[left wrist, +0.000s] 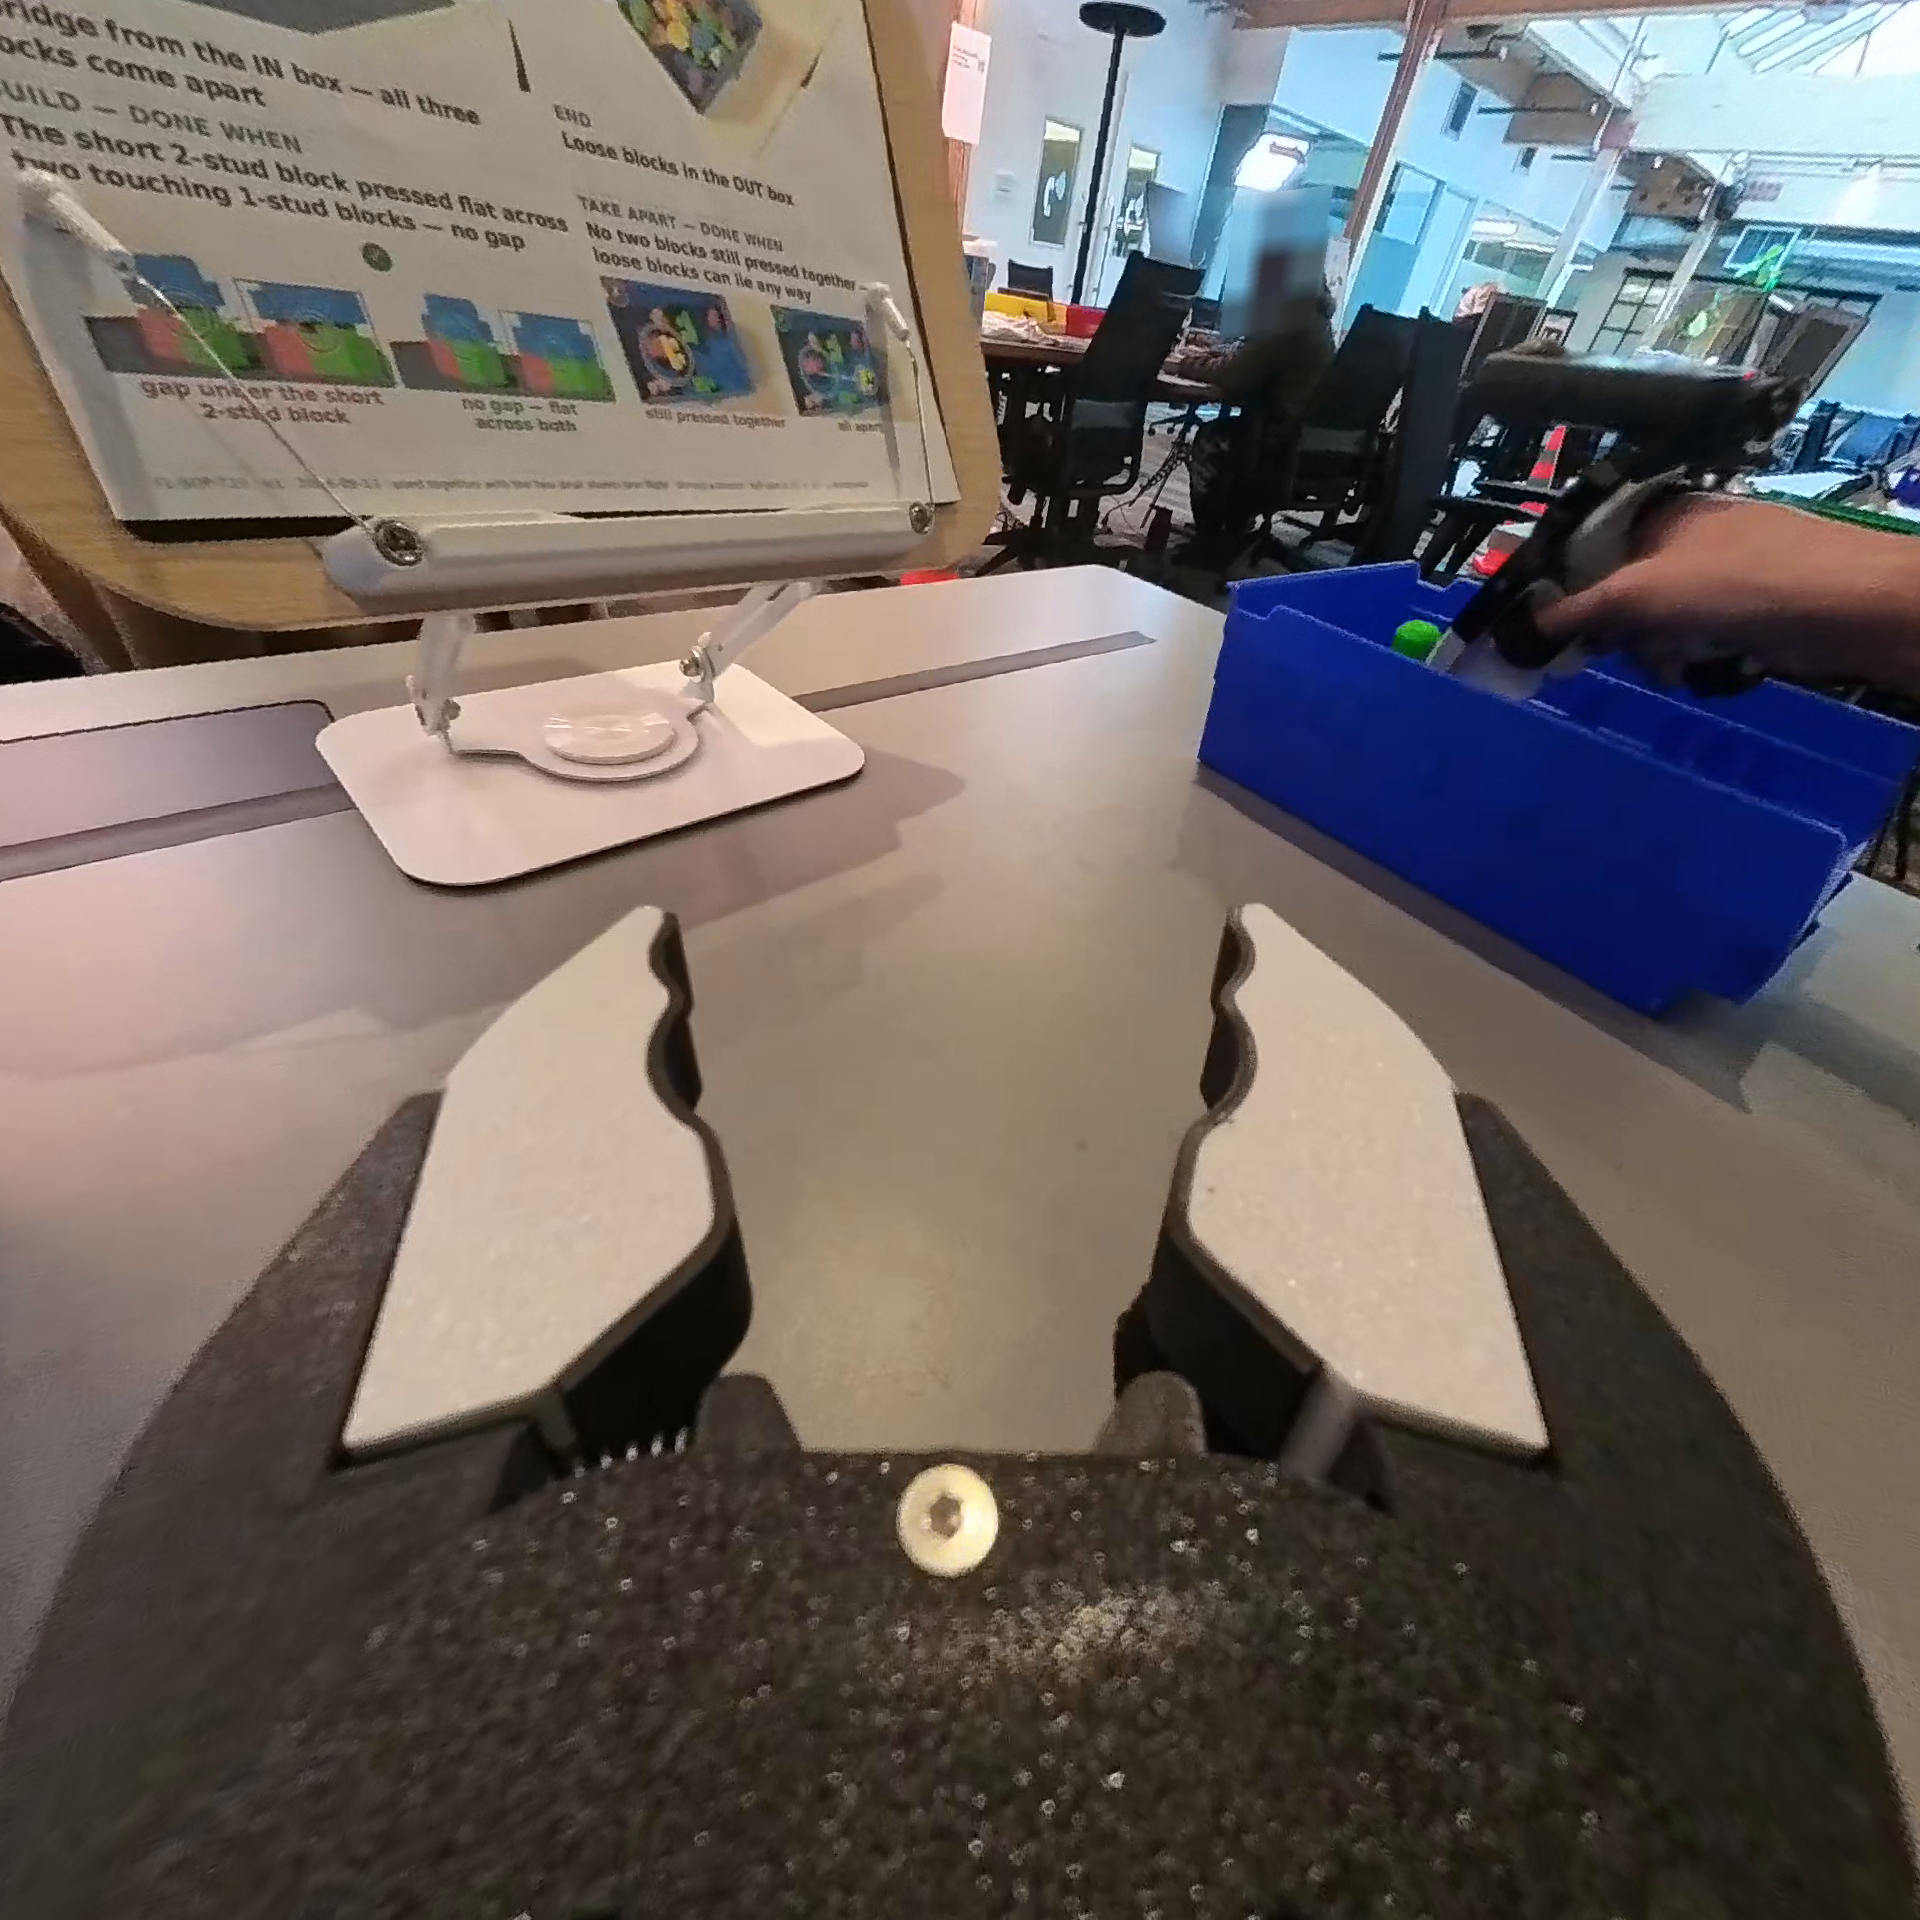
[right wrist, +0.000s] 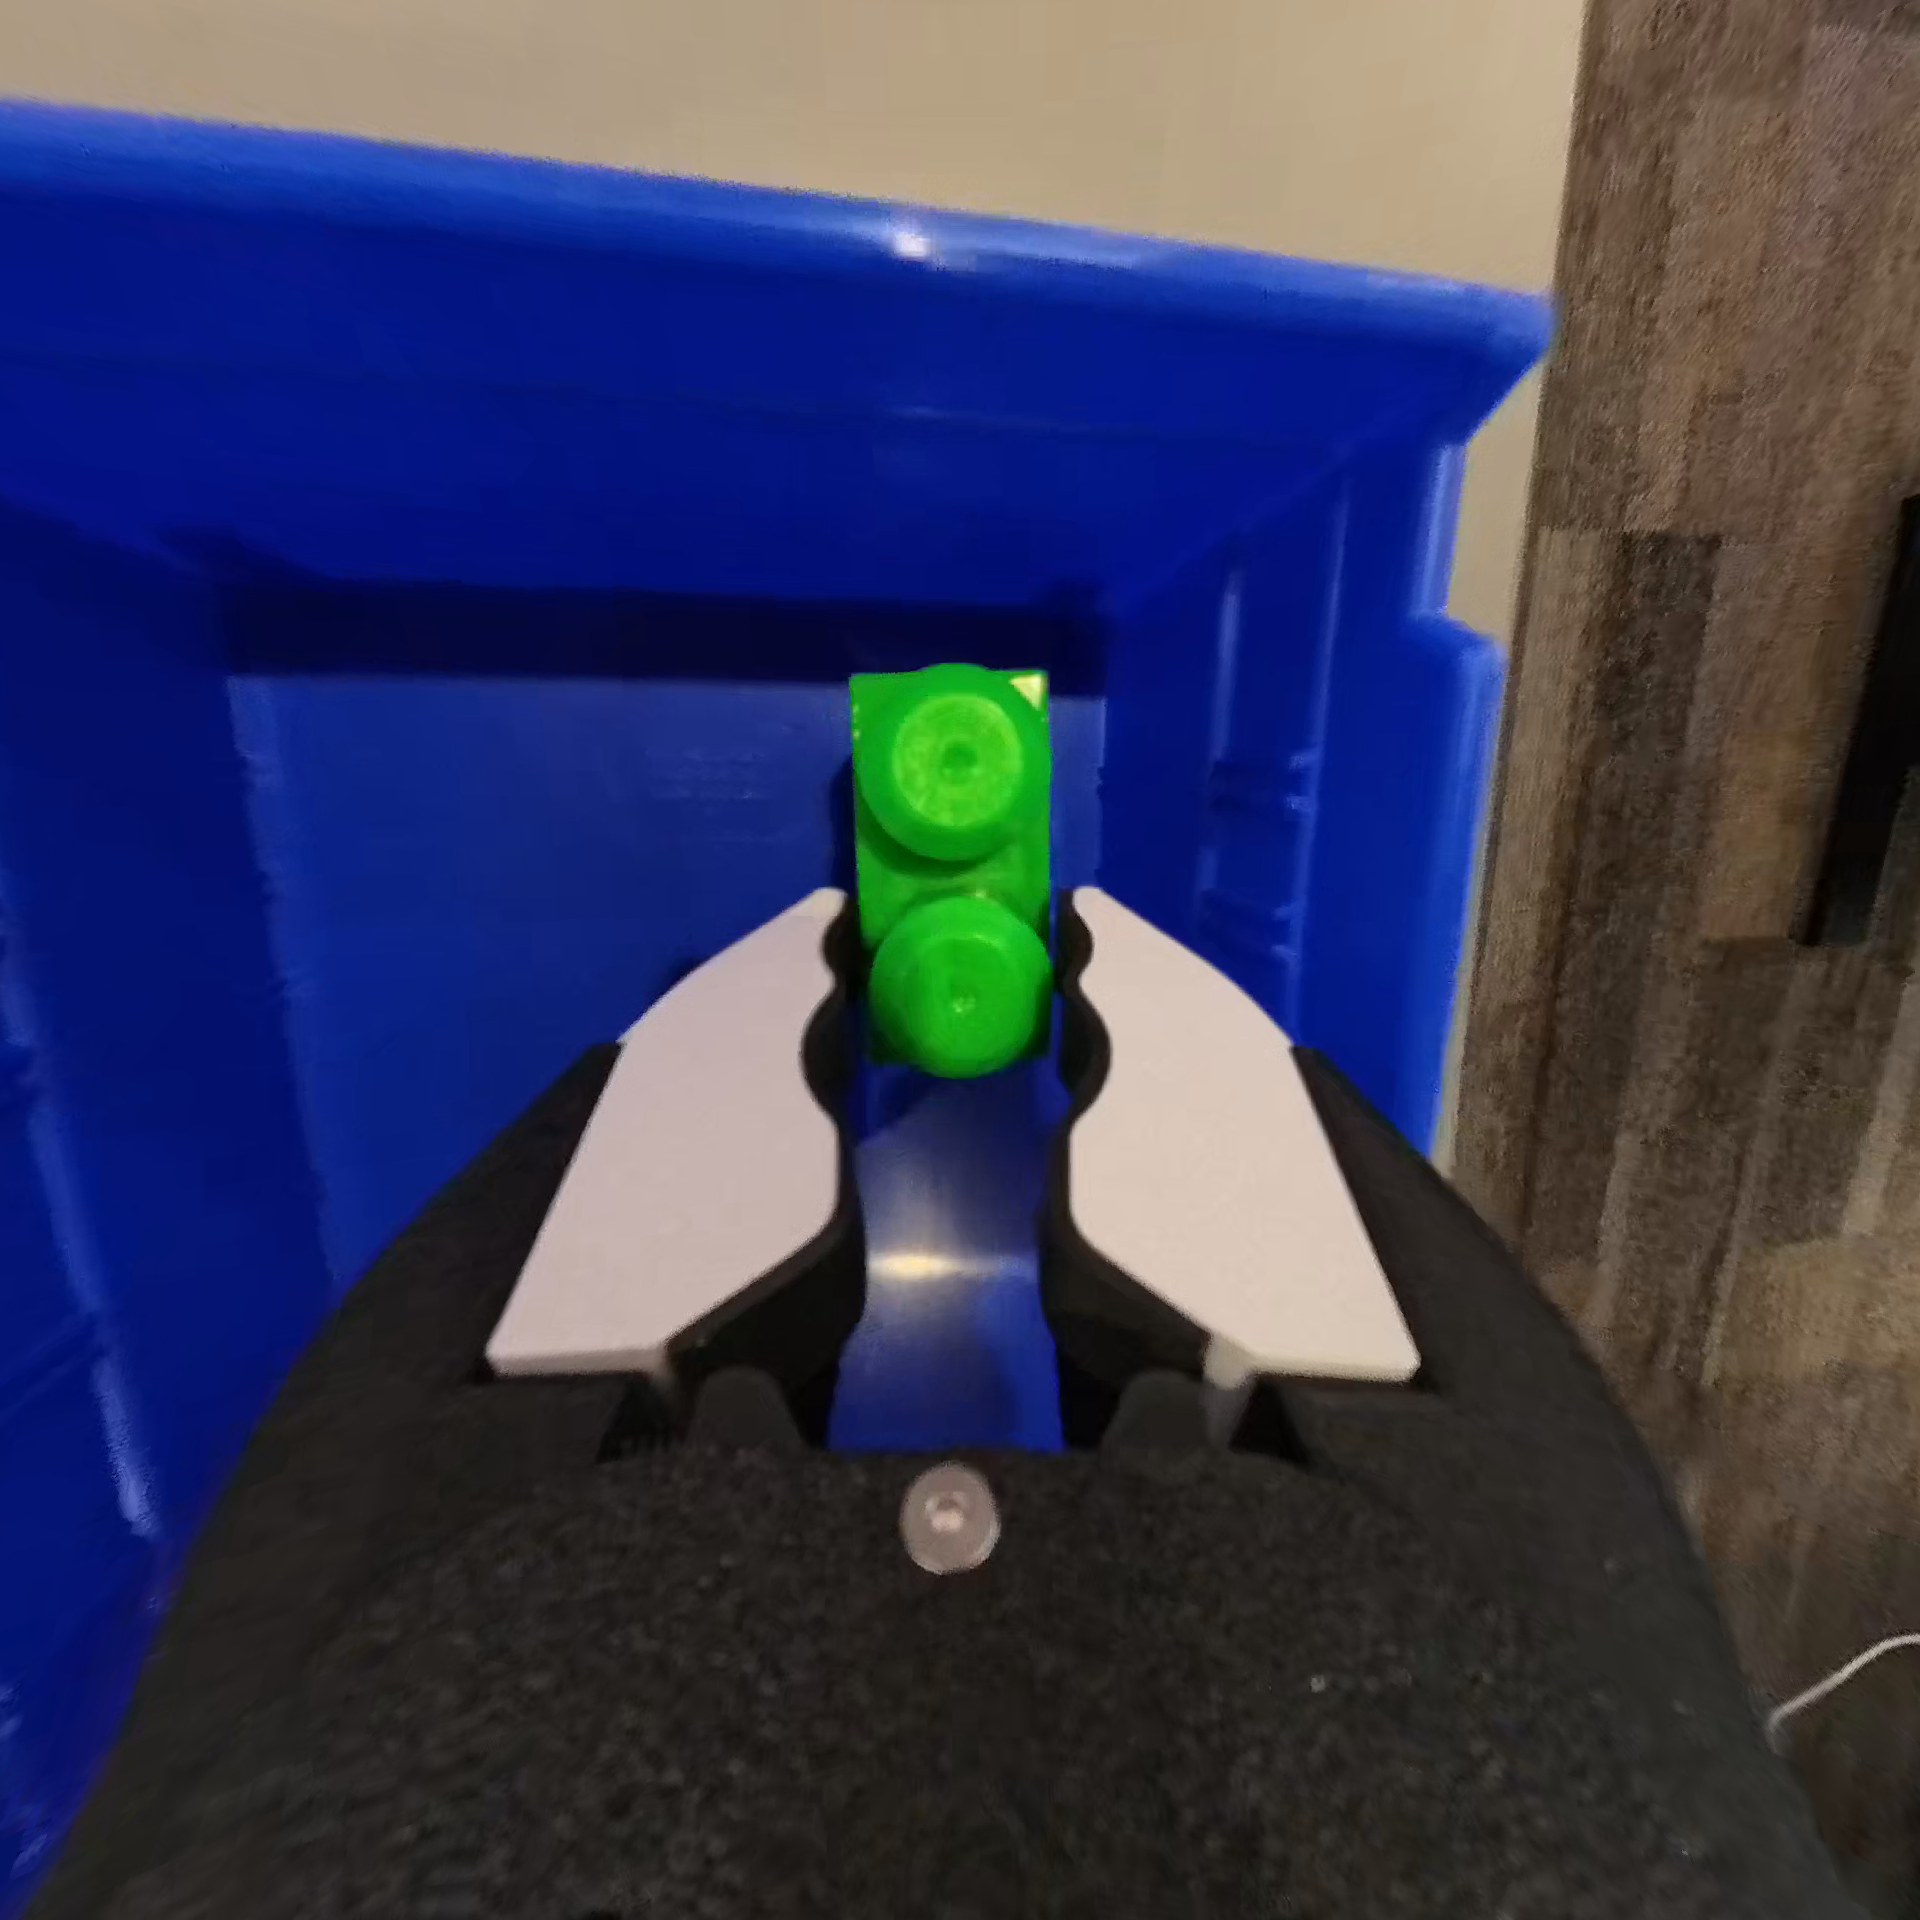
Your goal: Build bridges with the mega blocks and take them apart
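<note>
Setting: open-plan office or lab workspace. Evidence, left wrist view: grey table (left wrist: 987, 831) in foreground carrying an instruction sheet on a white stand (left wrist: 582, 769) at upper left and a blue plastic bin (left wrist: 1507, 831) at right. Upper right of frame: rows of black office chairs (left wrist: 1122, 353), cluttered desks (left wrist: 1081, 332), glass partitions, exposed ceiling beams. Right wrist view: wood-grain panel (right wrist: 1704, 727) at right edge.

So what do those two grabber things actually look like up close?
Both look alike. The left gripper and right gripper each have a rough speckled black body with one silver screw, and two flat pale grey fingers with wavy black inner edges. No sleeve or cable shows.
</note>
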The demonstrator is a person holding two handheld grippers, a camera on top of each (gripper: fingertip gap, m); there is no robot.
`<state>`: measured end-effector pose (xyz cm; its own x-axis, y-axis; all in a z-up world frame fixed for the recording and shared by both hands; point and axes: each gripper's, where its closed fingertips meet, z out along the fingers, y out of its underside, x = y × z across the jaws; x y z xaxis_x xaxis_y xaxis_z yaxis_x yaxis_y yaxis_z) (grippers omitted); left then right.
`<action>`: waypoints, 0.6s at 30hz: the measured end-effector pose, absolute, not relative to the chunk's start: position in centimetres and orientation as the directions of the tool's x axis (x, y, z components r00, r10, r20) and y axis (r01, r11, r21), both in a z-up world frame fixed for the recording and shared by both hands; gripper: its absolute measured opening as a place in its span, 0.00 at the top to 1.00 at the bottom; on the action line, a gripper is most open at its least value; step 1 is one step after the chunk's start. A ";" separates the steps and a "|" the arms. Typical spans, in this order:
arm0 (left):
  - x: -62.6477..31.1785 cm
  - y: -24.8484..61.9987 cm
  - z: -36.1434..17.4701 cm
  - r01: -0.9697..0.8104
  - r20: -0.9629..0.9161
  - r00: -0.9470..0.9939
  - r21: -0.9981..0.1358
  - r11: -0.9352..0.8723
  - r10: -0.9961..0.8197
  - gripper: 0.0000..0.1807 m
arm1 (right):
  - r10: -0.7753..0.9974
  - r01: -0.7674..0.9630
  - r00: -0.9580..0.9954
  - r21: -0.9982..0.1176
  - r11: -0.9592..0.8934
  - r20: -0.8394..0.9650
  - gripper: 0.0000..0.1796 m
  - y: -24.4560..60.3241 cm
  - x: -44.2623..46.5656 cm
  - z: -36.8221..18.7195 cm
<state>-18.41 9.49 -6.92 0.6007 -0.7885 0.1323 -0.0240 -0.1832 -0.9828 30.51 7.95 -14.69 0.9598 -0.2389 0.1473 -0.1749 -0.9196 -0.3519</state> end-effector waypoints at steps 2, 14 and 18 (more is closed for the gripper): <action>-18.5 9.6 -7.3 -0.039 0.141 0.609 -0.978 -0.206 -0.781 0.47 | -0.219 -0.107 0.947 -0.414 -0.904 0.234 0.64 8.0 31.1 -12.9; -19.9 10.2 -8.1 -0.084 0.111 0.672 -0.971 -0.224 -0.732 0.45 | 0.469 -0.003 0.881 -0.992 -0.123 -0.061 0.56 5.4 -4.0 -0.3; -20.0 8.7 -8.8 -0.118 0.080 0.684 -0.969 -0.217 -0.725 0.47 | 0.513 0.038 0.857 -0.989 -0.146 -0.043 0.56 5.5 -9.1 -7.0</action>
